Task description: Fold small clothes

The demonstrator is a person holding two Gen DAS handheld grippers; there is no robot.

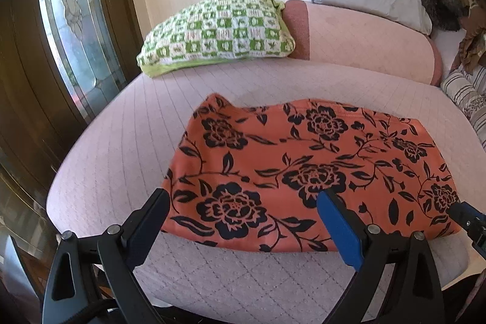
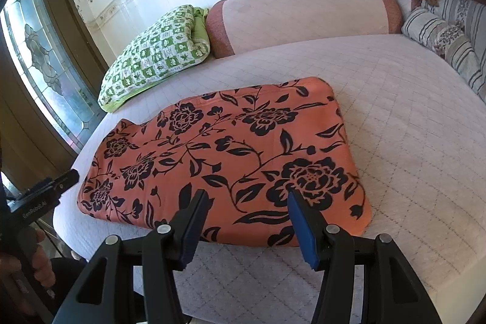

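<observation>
Pink quilted bed fills the room's middle, with a green checked pillow and a pink bolster at its head by the wall. Near the front edge lies the folded orange cloth with black flowers, flat on the quilt. Left gripper hangs over its near left corner, jaws wide apart, holding nothing. Right gripper hangs over the cloth's near edge, jaws apart too and empty.
</observation>
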